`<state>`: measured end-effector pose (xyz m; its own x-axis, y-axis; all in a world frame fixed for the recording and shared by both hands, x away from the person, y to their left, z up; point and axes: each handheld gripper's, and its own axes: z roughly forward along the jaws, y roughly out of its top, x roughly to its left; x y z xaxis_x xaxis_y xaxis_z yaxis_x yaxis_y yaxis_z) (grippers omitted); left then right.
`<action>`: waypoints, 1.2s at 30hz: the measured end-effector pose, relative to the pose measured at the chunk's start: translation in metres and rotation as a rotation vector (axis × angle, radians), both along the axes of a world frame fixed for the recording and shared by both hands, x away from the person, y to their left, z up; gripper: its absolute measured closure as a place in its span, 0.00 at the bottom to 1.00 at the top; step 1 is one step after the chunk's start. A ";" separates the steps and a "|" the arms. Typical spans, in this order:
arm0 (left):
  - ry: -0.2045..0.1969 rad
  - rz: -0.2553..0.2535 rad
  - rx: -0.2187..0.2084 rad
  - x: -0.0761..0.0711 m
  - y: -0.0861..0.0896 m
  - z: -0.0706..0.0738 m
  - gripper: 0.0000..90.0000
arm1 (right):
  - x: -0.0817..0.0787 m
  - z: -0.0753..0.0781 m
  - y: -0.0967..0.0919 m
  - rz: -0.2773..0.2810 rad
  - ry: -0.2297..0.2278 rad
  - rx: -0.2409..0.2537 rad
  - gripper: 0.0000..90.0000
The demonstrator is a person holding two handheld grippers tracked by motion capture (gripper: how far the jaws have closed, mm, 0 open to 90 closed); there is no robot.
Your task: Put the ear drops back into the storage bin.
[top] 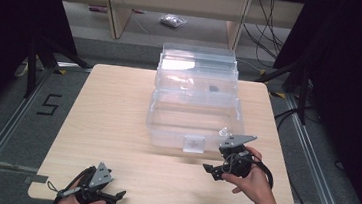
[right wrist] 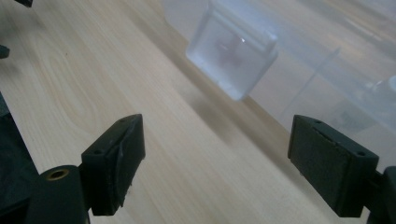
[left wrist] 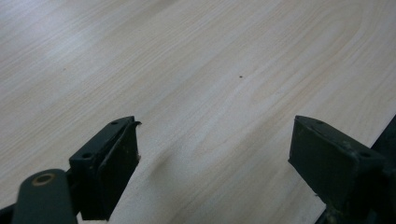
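Right tool (top: 214,169) first: it sits low over the tabletop (top: 117,116), near the front right, jaws spread wide with nothing between them. In the high view the jaws point left across the wood, with the hand (top: 254,182) wrapped around the body from the right. Just beyond it, close but not touching, is the clear plastic box (top: 195,118). Its front wall runs left to right along the tabletop, and its lid (top: 197,71) stands thrown back at the far side, so the open mouth faces up. The box's long axis lies across the tabletop, parallel to the near edge. A small clear latch tab (top: 194,144) hangs at the middle of the front wall, to the left of the right tool. In the right gripper view, that latch tab (right wrist: 232,55) is ahead of the open jaws and above the gap, tilted, with bare wood between it and the tool.

Over to the left tool (top: 117,195): it rests at the near left corner of the tabletop, well apart from the box, jaws aimed to the right. In the left gripper view its jaws are wide apart too, with pale wood grain (left wrist: 210,84) between and beyond them. The left hand (top: 79,200) grips it at the bottom edge.
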<state>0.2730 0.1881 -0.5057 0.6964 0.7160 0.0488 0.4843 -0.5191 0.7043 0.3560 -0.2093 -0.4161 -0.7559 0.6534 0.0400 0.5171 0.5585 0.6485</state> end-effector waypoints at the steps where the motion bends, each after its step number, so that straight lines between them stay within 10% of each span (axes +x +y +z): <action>1: 0.000 0.000 0.000 0.000 0.000 0.000 0.17 | 0.000 0.000 0.000 0.000 0.000 0.000 0.22; 16: 0.013 -0.036 0.058 0.001 0.003 0.002 0.17 | -0.009 -0.029 -0.003 -0.005 -0.025 0.015 0.24; 21: 0.003 -0.001 0.000 0.000 0.000 0.000 0.17 | -0.016 -0.032 -0.003 -0.042 0.008 0.028 0.23; 36: -0.001 -0.001 0.020 0.001 0.001 0.000 0.17 | -0.035 -0.050 -0.012 -0.048 -0.024 0.095 0.22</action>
